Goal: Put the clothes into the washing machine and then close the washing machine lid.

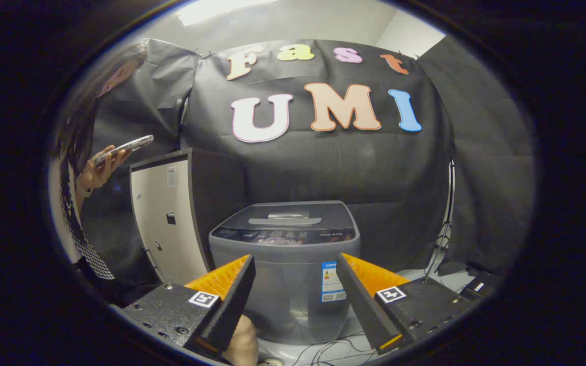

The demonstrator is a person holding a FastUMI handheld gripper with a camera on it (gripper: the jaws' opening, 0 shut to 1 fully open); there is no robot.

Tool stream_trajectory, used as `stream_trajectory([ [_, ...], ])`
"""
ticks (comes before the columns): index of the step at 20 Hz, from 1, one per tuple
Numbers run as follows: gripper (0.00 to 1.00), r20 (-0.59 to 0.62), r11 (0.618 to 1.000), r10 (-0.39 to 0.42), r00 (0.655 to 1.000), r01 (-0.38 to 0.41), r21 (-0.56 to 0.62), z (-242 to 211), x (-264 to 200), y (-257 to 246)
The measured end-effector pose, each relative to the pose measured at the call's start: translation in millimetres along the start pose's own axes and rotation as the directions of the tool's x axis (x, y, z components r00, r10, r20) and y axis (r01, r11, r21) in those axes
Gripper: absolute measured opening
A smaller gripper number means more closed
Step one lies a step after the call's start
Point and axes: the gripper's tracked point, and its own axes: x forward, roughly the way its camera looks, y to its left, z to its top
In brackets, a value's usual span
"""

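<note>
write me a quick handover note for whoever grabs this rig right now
Tool: open, holding nothing, fingers spread and aimed at the washing machine just ahead.
Washing machine: stands beyond the fingers, beside a cabinet; lid is down.
Clothes: can't be seen from here.
A person with a phone stands beside the cabinet.
Done: nothing evident.
Left: open lid, load clothes, close lid.

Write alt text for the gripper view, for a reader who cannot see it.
The gripper has its fingers open with nothing between them, facing a grey washing machine beyond them whose lid is down. A cabinet stands beside the machine, next to a person's hand holding a phone.
</note>
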Motion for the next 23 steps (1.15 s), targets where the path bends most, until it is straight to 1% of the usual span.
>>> stream_trajectory([
  [5,0.97,0.005,0.999,-0.035,0.999,0.035,0.011,0.1,0.1,-6.8],
  [23,0.97,0.005,0.999,-0.036,0.999,0.036,0.018,0.3,0.0,-7.3],
])
